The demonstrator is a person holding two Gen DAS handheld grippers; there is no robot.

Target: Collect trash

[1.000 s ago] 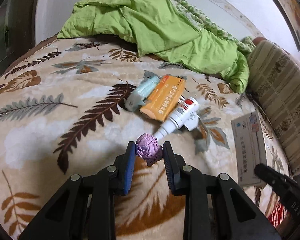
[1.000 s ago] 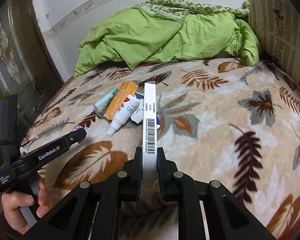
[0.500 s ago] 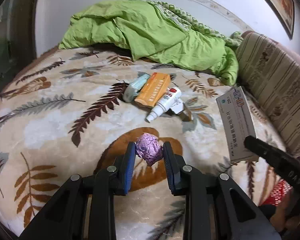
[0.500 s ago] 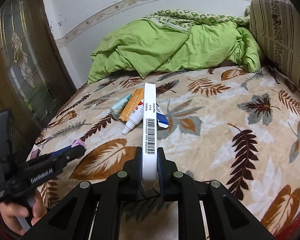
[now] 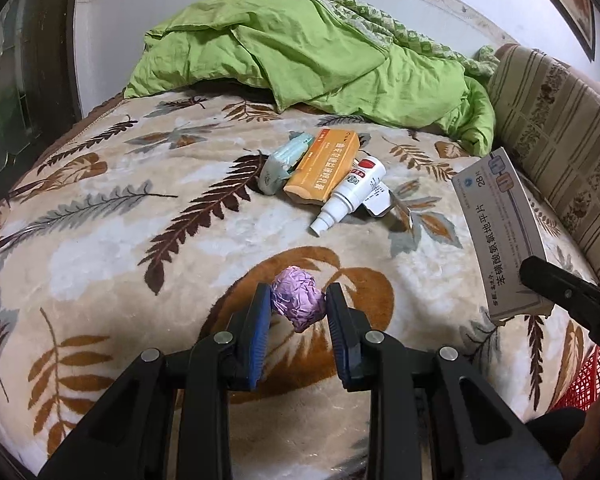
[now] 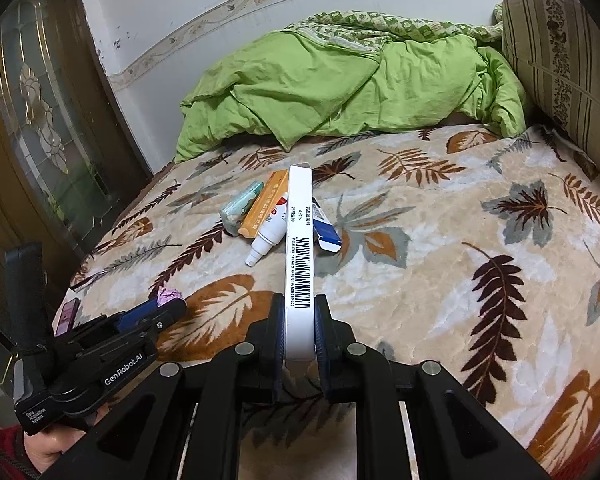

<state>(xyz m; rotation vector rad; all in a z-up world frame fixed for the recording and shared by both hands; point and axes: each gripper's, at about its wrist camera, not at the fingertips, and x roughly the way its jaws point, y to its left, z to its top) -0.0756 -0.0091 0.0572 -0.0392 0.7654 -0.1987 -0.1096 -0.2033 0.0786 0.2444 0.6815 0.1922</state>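
My left gripper (image 5: 298, 300) is shut on a crumpled purple foil ball (image 5: 298, 303), held above the leaf-patterned bed blanket (image 5: 100, 240). My right gripper (image 6: 299, 320) is shut on a flat white medicine box (image 6: 299, 248), held edge-up with its barcode facing me; the box also shows in the left wrist view (image 5: 498, 232). On the blanket lie an orange box (image 5: 324, 170), a teal packet (image 5: 282, 164), a white spray bottle (image 5: 350, 194) and a small blue-and-white carton (image 6: 327, 230). The left gripper with the foil ball shows in the right wrist view (image 6: 168, 298).
A crumpled green quilt (image 5: 312, 56) lies at the bed's far end. A striped cushion (image 5: 556, 128) lines the right side. A red basket (image 5: 588, 380) shows at the lower right. A dark door with patterned glass (image 6: 40, 128) stands left. A purple card (image 6: 66, 314) lies at the bed's edge.
Both grippers have drawn back from the pile of items toward the bed's near edge, each still holding its object. The items look farther away.
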